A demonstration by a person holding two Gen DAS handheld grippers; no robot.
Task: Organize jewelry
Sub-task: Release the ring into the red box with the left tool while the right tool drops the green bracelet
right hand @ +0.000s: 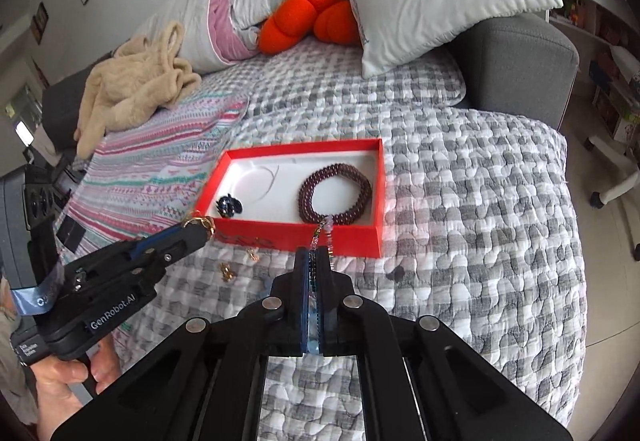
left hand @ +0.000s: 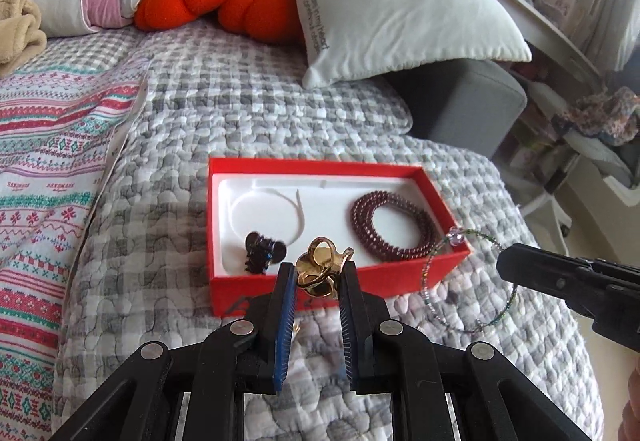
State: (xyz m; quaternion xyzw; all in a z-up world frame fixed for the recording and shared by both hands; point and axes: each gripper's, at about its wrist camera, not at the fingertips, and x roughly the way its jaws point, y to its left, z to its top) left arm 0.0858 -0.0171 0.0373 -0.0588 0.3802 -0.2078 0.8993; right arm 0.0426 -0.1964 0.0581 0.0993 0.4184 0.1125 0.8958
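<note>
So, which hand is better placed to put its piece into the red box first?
Left, probably. The left tool holds the gold clip right at the red box front wall. The right tool grips the beaded bracelet beside the box's corner.

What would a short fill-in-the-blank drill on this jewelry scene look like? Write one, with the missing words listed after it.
1. The left hand-held gripper is shut on a ____-coloured hair clip.
2. The right hand-held gripper pinches a thin beaded bracelet, and its jaws are ____.
3. The dark red bead bracelet lies inside the ____ box.
4. A small dark claw clip lies in the box, to the ____ of the dark red bracelet.

Missing words: gold; shut; red; left
</note>
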